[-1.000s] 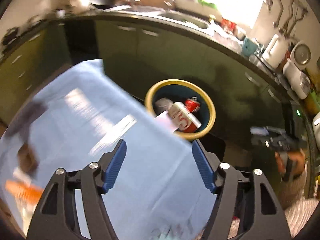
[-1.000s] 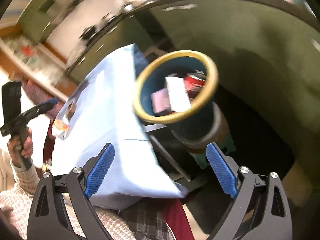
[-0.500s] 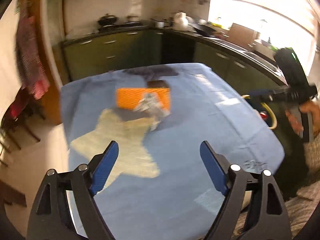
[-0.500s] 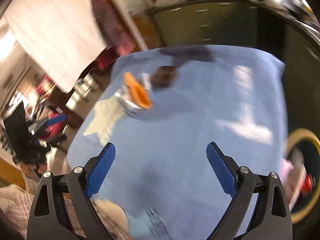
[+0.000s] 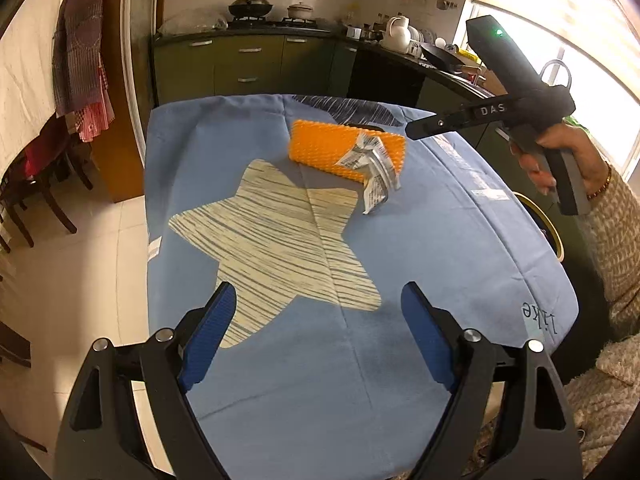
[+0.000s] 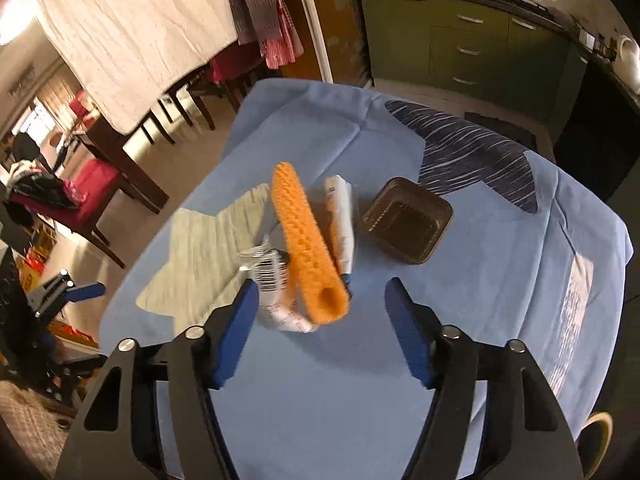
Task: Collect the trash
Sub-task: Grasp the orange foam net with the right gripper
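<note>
Crumpled wrapper (image 6: pixel 276 280) leans against orange sponge (image 6: pixel 308 240), beside brown tray (image 6: pixel 406 220).

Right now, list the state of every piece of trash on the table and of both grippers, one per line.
Orange foam sleeve: lying on the blue tablecloth, ungripped.
Crumpled wrapper: loose, leaning against the foam sleeve.
White tube: lying flat beside the sleeve.
Brown plastic tray: upright, looks empty, apart from the sleeve.
Left gripper: open, empty, above the cloth.
Right gripper: open, jaws just been closing, nothing held.
</note>
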Action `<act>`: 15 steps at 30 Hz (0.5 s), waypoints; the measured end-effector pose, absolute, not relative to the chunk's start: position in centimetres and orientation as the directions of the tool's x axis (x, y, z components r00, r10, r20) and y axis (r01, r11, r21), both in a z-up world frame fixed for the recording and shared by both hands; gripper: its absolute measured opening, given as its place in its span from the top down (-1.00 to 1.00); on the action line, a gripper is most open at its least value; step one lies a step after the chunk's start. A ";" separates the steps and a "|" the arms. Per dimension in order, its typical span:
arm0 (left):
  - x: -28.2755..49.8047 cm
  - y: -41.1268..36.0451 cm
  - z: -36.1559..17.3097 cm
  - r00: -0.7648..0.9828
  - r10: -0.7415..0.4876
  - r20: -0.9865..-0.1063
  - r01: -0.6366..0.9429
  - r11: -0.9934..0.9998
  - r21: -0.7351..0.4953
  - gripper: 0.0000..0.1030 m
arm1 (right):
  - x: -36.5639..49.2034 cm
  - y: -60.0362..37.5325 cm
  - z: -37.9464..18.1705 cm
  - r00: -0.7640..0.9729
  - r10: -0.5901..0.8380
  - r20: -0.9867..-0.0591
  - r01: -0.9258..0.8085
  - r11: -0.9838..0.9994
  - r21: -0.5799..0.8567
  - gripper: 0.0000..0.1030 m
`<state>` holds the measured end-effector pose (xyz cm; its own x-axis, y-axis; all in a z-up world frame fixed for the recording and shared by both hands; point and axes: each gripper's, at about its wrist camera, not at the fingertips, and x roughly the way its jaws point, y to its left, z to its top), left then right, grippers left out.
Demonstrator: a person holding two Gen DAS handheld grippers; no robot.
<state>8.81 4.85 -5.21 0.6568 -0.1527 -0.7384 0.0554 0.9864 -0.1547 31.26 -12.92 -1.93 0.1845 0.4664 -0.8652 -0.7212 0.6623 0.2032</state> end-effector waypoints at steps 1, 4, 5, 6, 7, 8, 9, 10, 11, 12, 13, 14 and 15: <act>8.9 4.9 -5.3 0.655 -0.156 -0.739 0.056 0.986 -0.158 -0.55 | 31.6 -12.9 -2.3 0.172 0.463 -0.870 -0.724 0.658 0.207 -0.25; 9.2 4.9 -5.6 0.650 -0.170 -0.740 0.062 0.983 -0.172 -0.55 | 32.4 -12.6 -2.8 0.160 0.467 -0.870 -0.734 0.645 0.212 -0.25; 9.3 4.9 -5.7 0.648 -0.175 -0.742 0.064 0.982 -0.175 -0.55 | 32.4 -12.7 -2.8 0.162 0.465 -0.871 -0.738 0.642 0.206 -0.25; 9.4 4.8 -5.9 0.643 -0.180 -0.744 0.068 0.982 -0.179 -0.55 | 32.5 -12.5 -3.0 0.159 0.465 -0.871 -0.742 0.638 0.205 -0.25; 9.5 4.8 -6.1 0.639 -0.182 -0.747 0.069 0.981 -0.179 -0.55 | 32.6 -12.4 -3.1 0.153 0.467 -0.871 -0.745 0.634 0.209 -0.25; 9.5 4.8 -6.2 0.636 -0.182 -0.750 0.070 0.981 -0.178 -0.55 | 32.8 -12.1 -3.3 0.147 0.467 -0.872 -0.749 0.628 0.210 -0.25; 9.6 4.7 -6.3 0.633 -0.181 -0.753 0.070 0.982 -0.177 -0.55 | 32.9 -11.9 -3.5 0.145 0.464 -0.874 -0.751 0.627 0.208 -0.23; 9.6 4.7 -6.4 0.631 -0.181 -0.755 0.069 0.982 -0.177 -0.55 | 33.0 -11.7 -3.8 0.140 0.459 -0.877 -0.753 0.625 0.207 -0.18; 9.6 4.8 -6.4 0.628 -0.180 -0.757 0.067 0.982 -0.178 -0.55 | 33.1 -11.5 -4.1 0.136 0.454 -0.881 -0.753 0.625 0.206 0.03; 9.7 4.8 -6.5 0.627 -0.180 -0.758 0.066 0.982 -0.179 -0.55 | 33.2 -11.4 -4.4 0.137 0.444 -0.886 -0.751 0.630 0.200 0.31; 9.7 4.8 -6.5 0.625 -0.181 -0.759 0.064 0.981 -0.180 -0.55 | 33.2 -11.4 -4.6 0.141 0.436 -0.889 -0.745 0.638 0.194 0.46; 9.7 4.9 -6.6 0.624 -0.180 -0.760 0.063 0.981 -0.181 -0.56 | 33.3 -11.5 -4.7 0.141 0.434 -0.890 -0.740 0.643 0.196 0.71; 9.8 4.9 -6.6 0.622 -0.180 -0.762 0.061 0.981 -0.181 -0.56 | 33.3 -11.7 -4.7 0.141 0.440 -0.887 -0.734 0.648 0.205 0.75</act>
